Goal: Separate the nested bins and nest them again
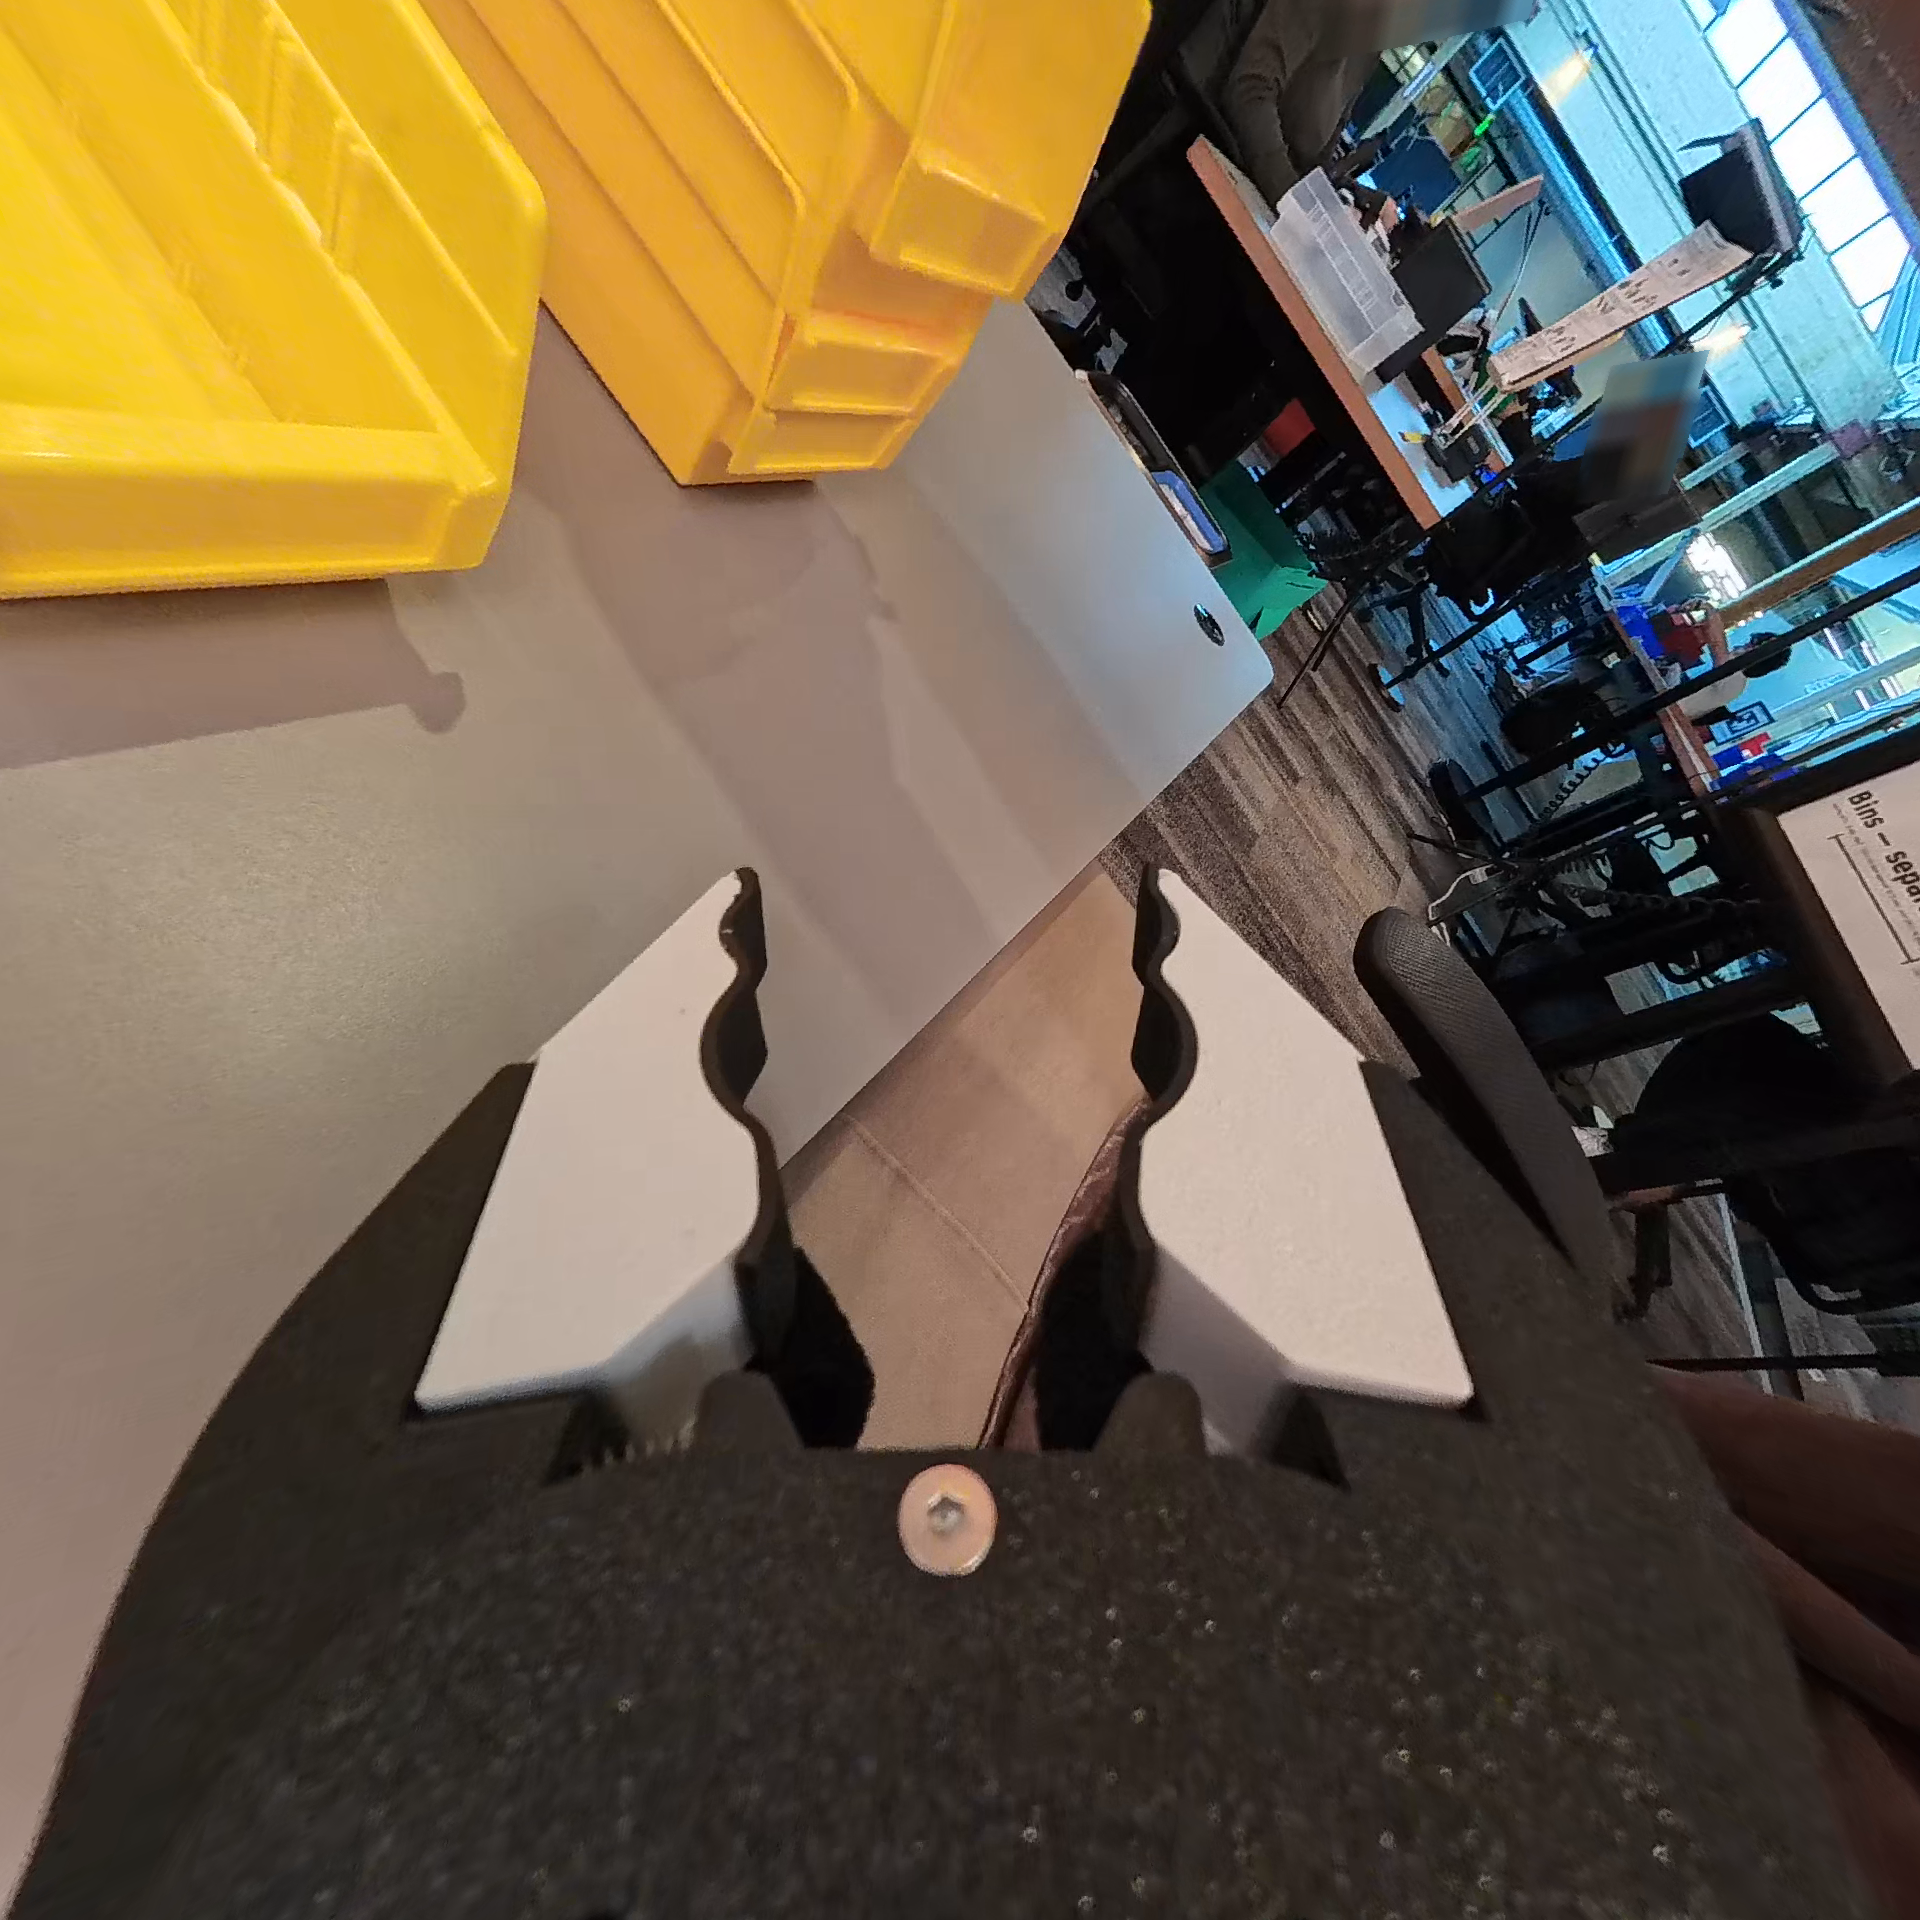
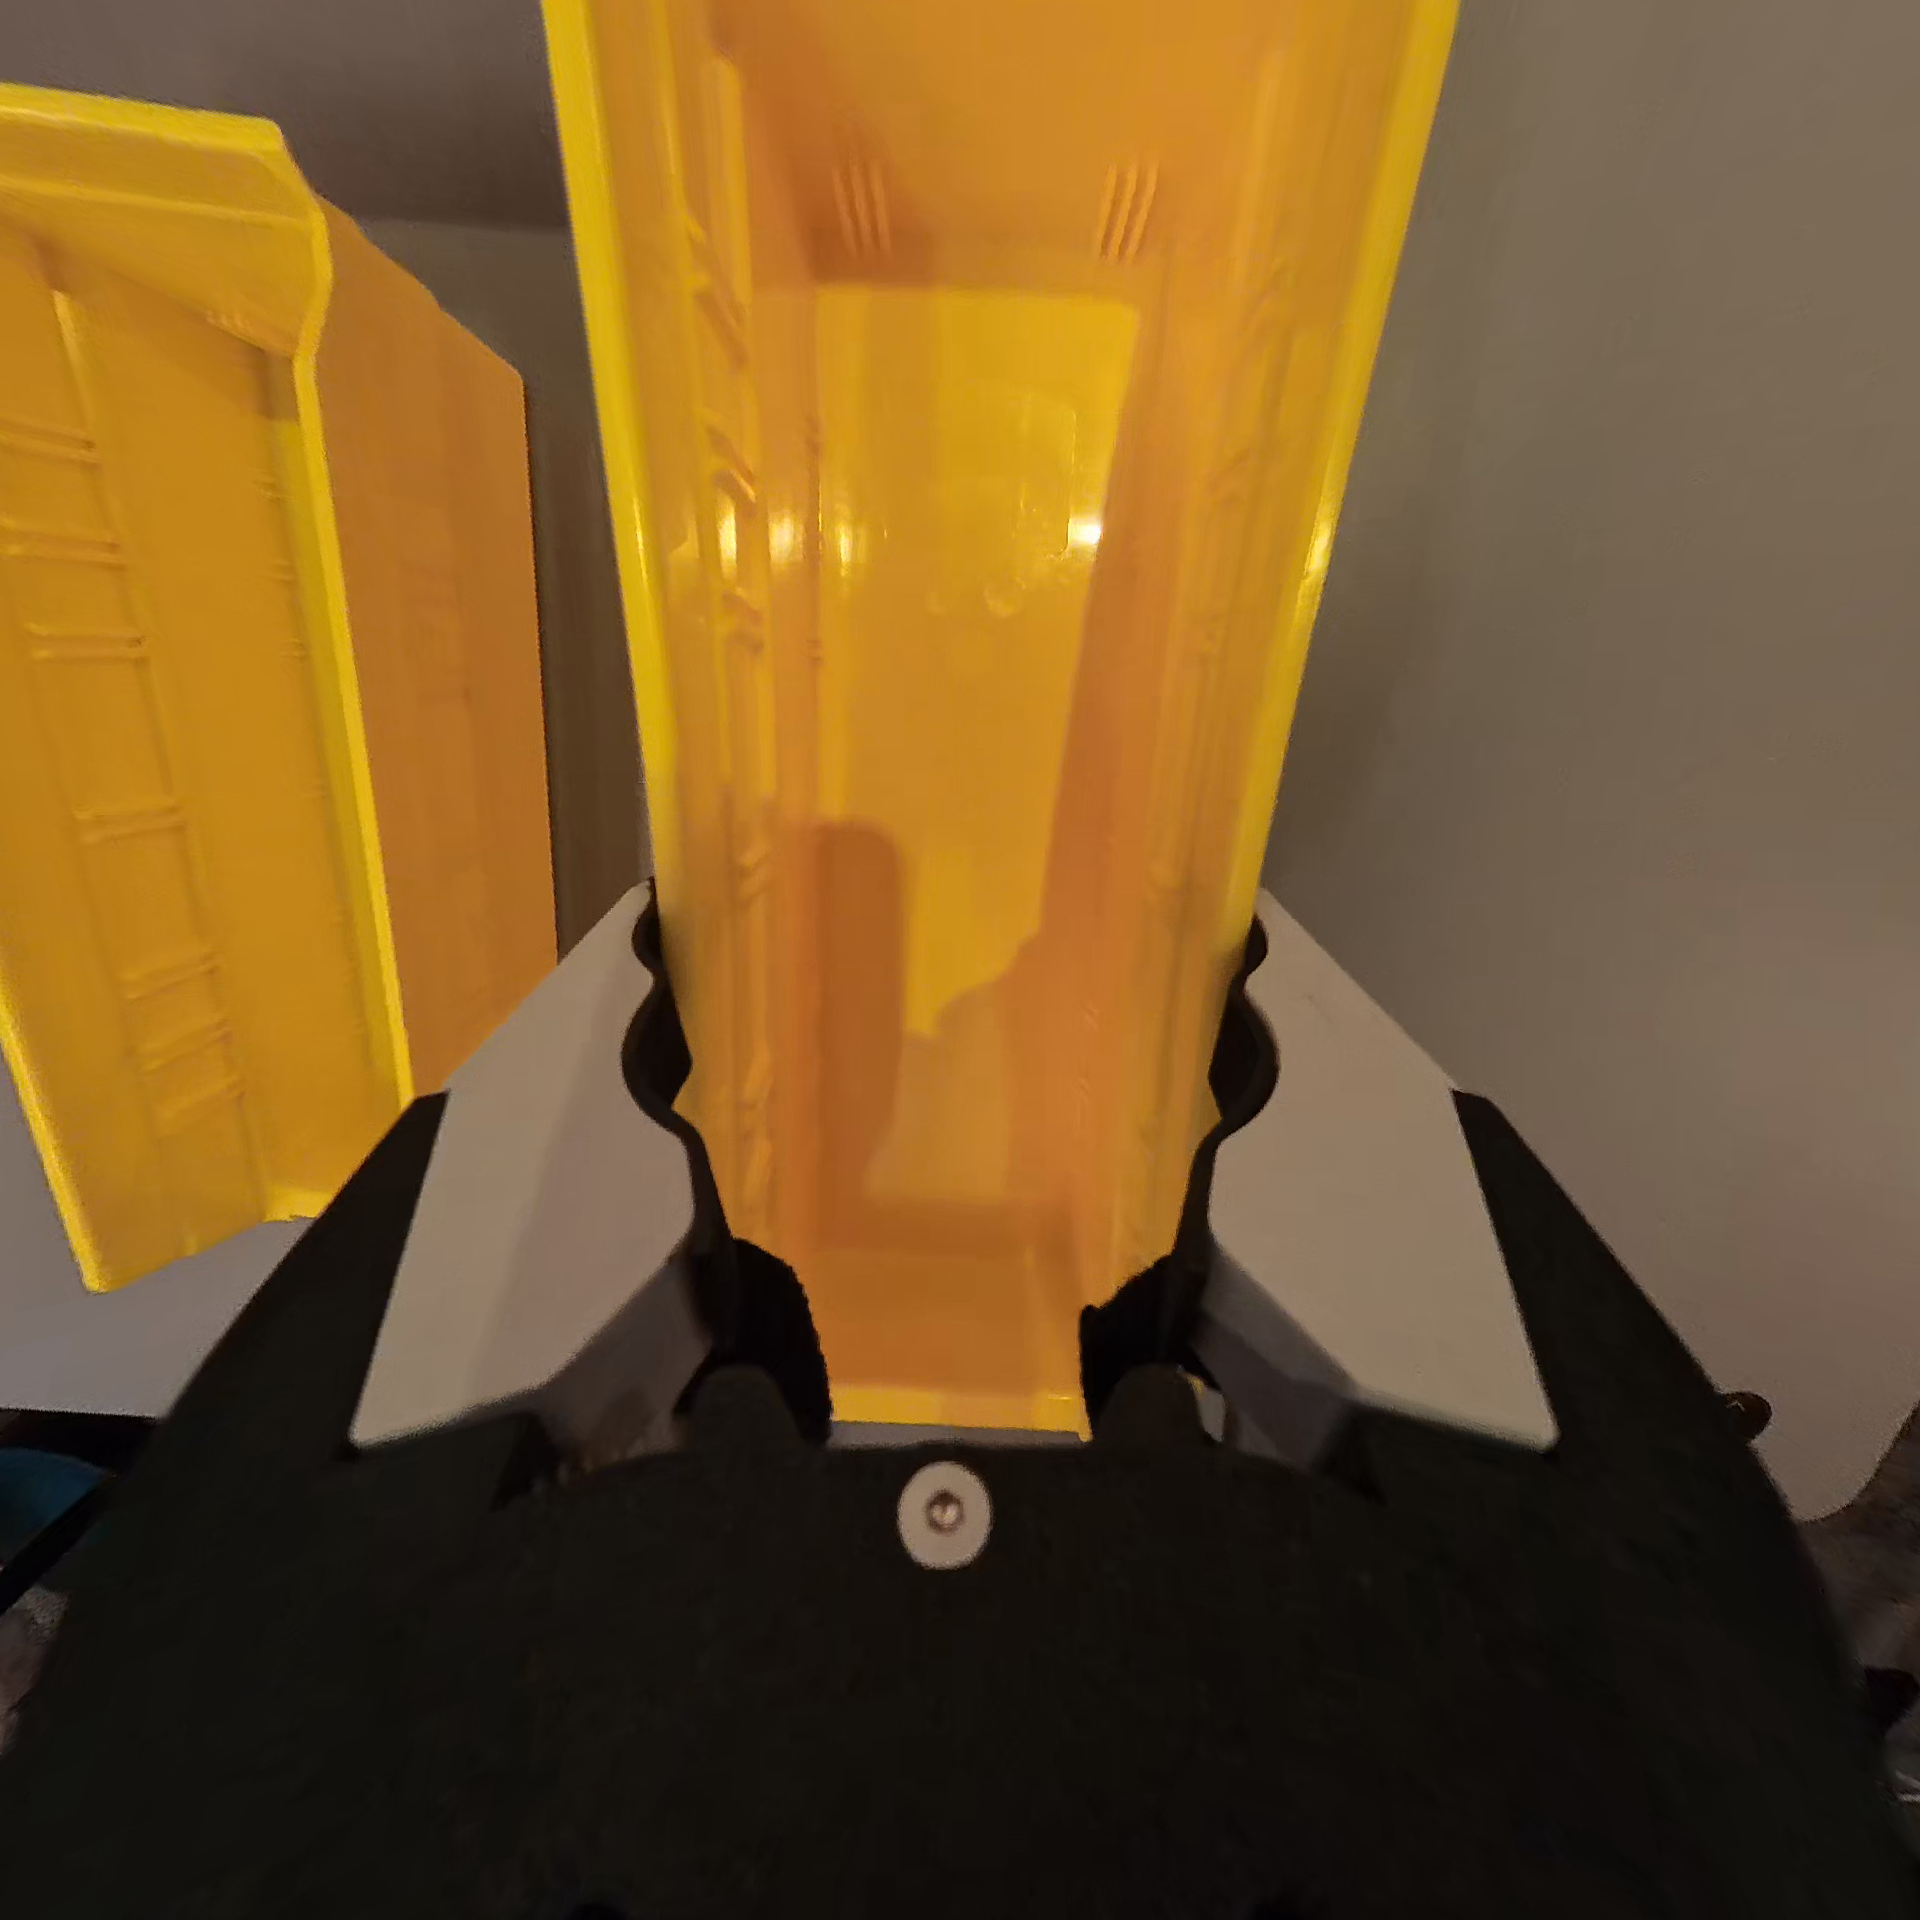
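Note:
In the right wrist view my right gripper [image 2: 951, 935] is shut on a yellow bin [image 2: 966, 623]. Its fingers press the bin's two long side walls, and I look into the open bin. A second yellow bin [image 2: 187, 675] lies to its left on the grey table [image 2: 1610, 623]. In the left wrist view my left gripper [image 1: 945, 883] is open and empty, above the table [image 1: 364, 935] near its edge. Ahead of it are a single yellow bin [image 1: 239, 312] and a stack of nested yellow bins [image 1: 675, 260]. The stack's top bin [image 1: 966, 135] sits raised above the others.
The table's corner [image 1: 1195, 644] and edge run close to the left gripper, with wood floor beyond. A dark flat device [image 1: 1153, 447] lies at the table's far edge. A black chair [image 1: 1475, 1091] and desks with equipment stand to the right.

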{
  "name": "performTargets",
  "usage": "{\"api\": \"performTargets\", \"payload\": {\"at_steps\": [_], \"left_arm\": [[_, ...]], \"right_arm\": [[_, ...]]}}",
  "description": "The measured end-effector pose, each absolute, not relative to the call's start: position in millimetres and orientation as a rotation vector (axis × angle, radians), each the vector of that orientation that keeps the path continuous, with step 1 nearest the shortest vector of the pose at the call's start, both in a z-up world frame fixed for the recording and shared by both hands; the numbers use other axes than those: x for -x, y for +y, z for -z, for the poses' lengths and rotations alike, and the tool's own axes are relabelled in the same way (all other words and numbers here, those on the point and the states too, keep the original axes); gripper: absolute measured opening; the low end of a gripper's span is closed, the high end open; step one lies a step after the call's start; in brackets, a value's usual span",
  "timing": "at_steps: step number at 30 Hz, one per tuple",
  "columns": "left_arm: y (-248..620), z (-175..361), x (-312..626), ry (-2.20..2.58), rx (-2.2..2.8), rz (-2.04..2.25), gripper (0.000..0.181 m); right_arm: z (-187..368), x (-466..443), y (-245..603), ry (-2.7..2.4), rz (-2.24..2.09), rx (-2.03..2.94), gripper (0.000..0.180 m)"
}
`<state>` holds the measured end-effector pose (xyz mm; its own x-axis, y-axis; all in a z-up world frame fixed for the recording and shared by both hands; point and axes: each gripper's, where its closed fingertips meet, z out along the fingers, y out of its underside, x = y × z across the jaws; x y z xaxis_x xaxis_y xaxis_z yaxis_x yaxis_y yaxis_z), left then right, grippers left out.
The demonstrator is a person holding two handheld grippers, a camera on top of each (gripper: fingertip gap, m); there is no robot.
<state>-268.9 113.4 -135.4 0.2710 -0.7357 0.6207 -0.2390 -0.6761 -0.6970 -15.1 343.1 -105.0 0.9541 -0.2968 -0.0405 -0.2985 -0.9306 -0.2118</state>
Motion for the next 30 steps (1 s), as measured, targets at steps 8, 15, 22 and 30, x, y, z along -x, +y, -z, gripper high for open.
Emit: {"api": "performTargets", "payload": {"at_steps": [8, 15, 22, 30], "left_arm": [[111.9, 135.5, 267.4, 0.881, 2.077, 1.405, 0.07], [112.3, 134.4, 268.2, 0.877, 2.072, 1.409, 0.07], [111.0, 134.9, 267.4, 0.888, 2.071, 1.401, 0.07], [112.5, 136.5, 268.9, 0.892, 2.073, 1.367, 0.071]], "right_arm": [[105.3, 17.1, 347.2, 0.504, -0.003, 2.859, 0.098], [97.2, 16.6, 352.6, 0.508, 0.008, 2.781, 0.098], [112.1, 18.0, 351.2, 0.477, 0.058, 2.776, 0.103], [121.9, 19.5, 350.0, 0.472, 0.079, 2.792, 0.128]]}}
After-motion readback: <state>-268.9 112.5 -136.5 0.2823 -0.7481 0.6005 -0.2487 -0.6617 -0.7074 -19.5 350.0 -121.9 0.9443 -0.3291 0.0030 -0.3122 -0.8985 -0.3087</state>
